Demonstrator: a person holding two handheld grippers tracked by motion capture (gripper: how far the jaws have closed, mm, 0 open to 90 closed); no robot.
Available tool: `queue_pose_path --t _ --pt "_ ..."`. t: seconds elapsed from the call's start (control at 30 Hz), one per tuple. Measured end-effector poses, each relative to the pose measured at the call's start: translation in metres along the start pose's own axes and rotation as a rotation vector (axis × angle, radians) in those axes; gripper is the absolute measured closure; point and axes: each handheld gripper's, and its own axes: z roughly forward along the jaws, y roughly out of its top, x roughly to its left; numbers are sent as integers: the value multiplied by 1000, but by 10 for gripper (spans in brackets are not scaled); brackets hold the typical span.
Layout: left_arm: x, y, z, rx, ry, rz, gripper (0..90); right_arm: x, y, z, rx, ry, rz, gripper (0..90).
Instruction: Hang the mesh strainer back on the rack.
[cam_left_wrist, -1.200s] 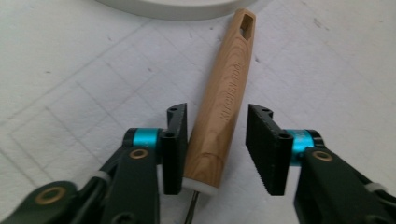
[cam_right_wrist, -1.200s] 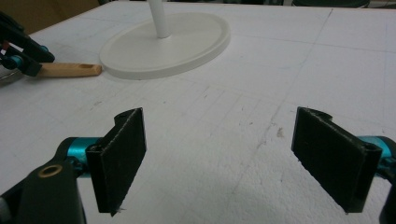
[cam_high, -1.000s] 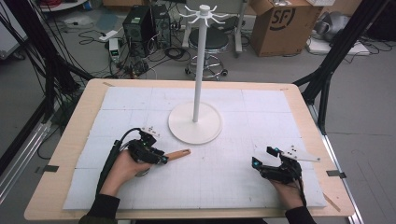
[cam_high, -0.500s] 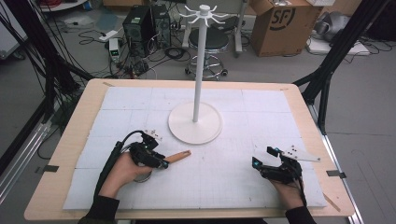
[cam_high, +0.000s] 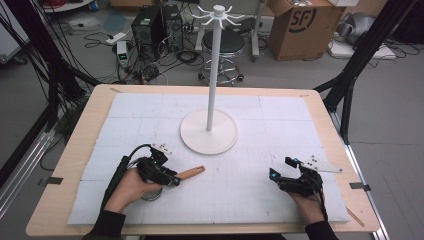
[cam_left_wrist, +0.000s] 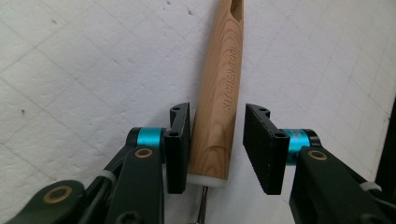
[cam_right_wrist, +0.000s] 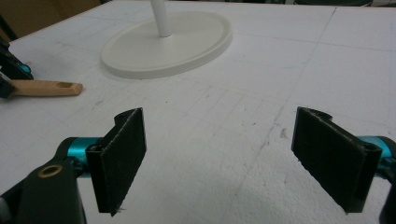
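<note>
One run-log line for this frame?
left tongs: open around wooden handle, one pad touching, gap at other | right tongs: open, empty | stand: upright mid-mat | handle: flat on mat

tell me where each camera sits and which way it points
High view: above the person's edge of the table, looking forward and down; both forearms enter from below, left tongs, right tongs.
Left gripper view: on the left tongs, looking down along its jaws at the wooden handle between them.
Right gripper view: on the right tongs, low, facing the white stand base; jaws wide apart.
Shared: the handle and the base appear in the high and right gripper views.
</note>
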Motion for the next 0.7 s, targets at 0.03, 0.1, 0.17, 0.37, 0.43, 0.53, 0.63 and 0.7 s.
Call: queue_pose_path --t 0.03,0.1,0.17,0.37,0.43,0.53,0.63,0.7 --pt "1 0 -1 5 -10 -1 633 0 0 0 0 1 0 171" --pt "2 0 -1 15 -19 8 635 0 0 0 0 -1 0 171" --pt "-2 2 0 32 1 51 634 0 0 1 1 0 0 171" --pt "-14 9 4 97 88 115 653 0 0 1 2 0 -6 171" --pt "-14 10 4 108 97 134 661 0 0 1 2 2 -5 171" --pt "-18 11 5 126 117 160 664 1 0 1 5 2 -1 171" --pt "-24 15 8 161 155 184 663 1 0 1 4 1 -3 171" --pt "-28 17 11 189 188 202 665 1 0 1 3 2 -5 171"
